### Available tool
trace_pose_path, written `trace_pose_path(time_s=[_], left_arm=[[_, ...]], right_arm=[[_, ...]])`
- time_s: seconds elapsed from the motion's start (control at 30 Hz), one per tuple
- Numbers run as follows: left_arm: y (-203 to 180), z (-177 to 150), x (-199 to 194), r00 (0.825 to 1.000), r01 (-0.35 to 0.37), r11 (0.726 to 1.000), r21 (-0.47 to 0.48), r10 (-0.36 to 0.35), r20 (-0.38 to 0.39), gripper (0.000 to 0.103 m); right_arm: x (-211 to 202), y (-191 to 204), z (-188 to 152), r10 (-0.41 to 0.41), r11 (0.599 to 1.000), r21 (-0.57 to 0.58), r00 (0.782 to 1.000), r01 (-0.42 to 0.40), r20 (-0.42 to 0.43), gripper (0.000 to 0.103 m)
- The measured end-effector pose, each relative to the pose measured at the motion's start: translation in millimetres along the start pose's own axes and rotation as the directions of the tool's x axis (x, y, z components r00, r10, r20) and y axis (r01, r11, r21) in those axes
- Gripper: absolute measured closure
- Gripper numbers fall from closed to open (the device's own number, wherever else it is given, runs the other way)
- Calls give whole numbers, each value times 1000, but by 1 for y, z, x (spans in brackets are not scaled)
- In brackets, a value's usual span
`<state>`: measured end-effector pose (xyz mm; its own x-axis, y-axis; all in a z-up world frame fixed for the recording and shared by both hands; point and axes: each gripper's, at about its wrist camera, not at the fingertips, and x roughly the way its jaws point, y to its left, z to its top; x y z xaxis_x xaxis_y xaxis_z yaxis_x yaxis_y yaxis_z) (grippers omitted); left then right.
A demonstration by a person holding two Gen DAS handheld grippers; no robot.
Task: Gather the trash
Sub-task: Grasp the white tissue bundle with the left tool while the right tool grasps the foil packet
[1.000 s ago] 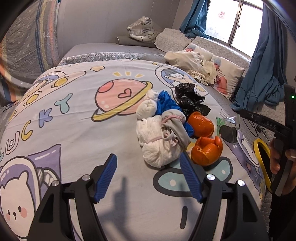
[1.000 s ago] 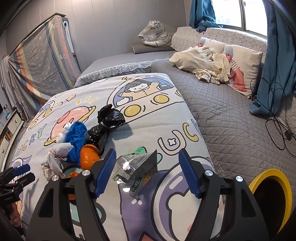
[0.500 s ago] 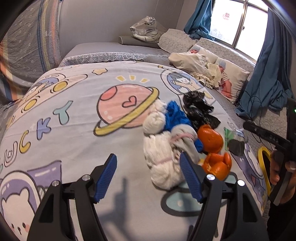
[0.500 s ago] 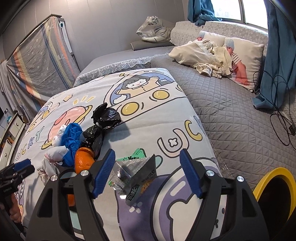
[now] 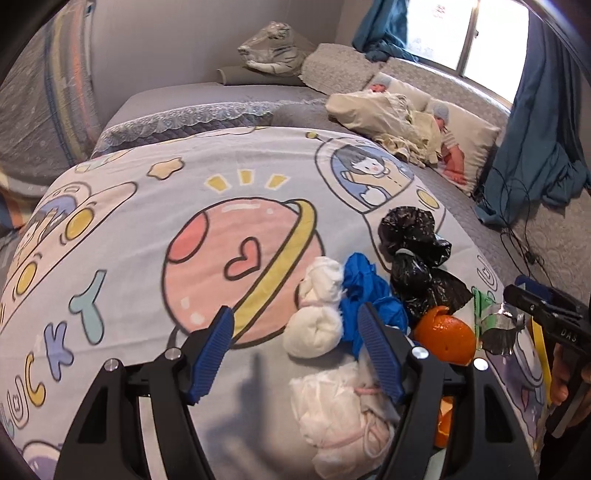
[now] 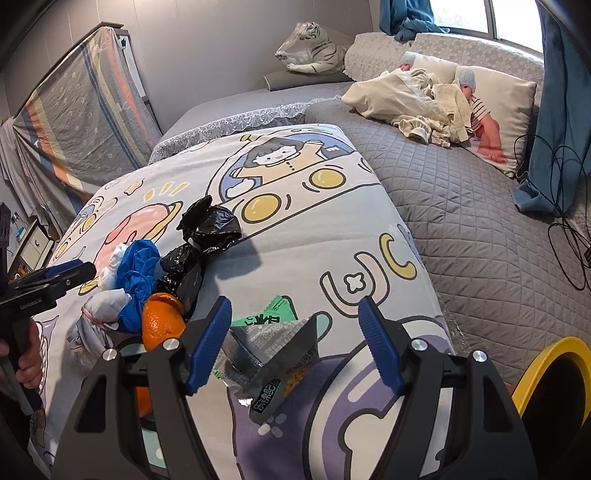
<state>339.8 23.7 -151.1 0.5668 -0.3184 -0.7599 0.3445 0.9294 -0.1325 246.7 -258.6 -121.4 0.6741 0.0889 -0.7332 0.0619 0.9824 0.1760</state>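
My left hand-held gripper [image 5: 295,347] hangs released, the white tissue wad [image 5: 314,332] just right of its gap. My right hand-held gripper [image 6: 295,343], also released, straddles the foil snack wrapper [image 6: 269,354] lying on the bed [image 6: 480,229], nearer its left finger.

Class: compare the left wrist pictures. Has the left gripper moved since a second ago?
Yes. The left gripper has moved forward over the cartoon-print bedsheet: the pink printed planet looms larger, and the crumpled white tissue wad now lies between its open fingers.

Bright window [image 5: 476,33] daylight, fisheye-warped edges
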Motion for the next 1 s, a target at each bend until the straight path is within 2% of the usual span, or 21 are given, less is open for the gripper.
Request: trace_pose_path(time_s=[0.13,0.33,0.5,0.67,0.8,1.0], left_arm=[[-4,4,18,999,-5,1000,29,6,-46,59],[-13,6,37,994,31,998,62,-25,-105,73],[-25,4,39,994,5,993,114,8,-111,75],[-32,4,38,993,-24,988,153,40,-107,78],[-39,2,37,993,-50,981,190,69,-95,81],[-29,2,36,995,-21,991,134,34,-95,83]], right_arm=[[7,0,-1,7,1000,2,1000,-7,-17,37],[14,5,-3,21,1000,-15,999,-22,-35,44],[16,9,-8,32,999,-28,998,-33,-53,49],[18,14,-12,40,998,-40,997,-43,-73,58],[19,17,-17,35,998,-46,996,-39,-76,60],[19,16,-21,19,998,-52,996,-24,-85,66]])
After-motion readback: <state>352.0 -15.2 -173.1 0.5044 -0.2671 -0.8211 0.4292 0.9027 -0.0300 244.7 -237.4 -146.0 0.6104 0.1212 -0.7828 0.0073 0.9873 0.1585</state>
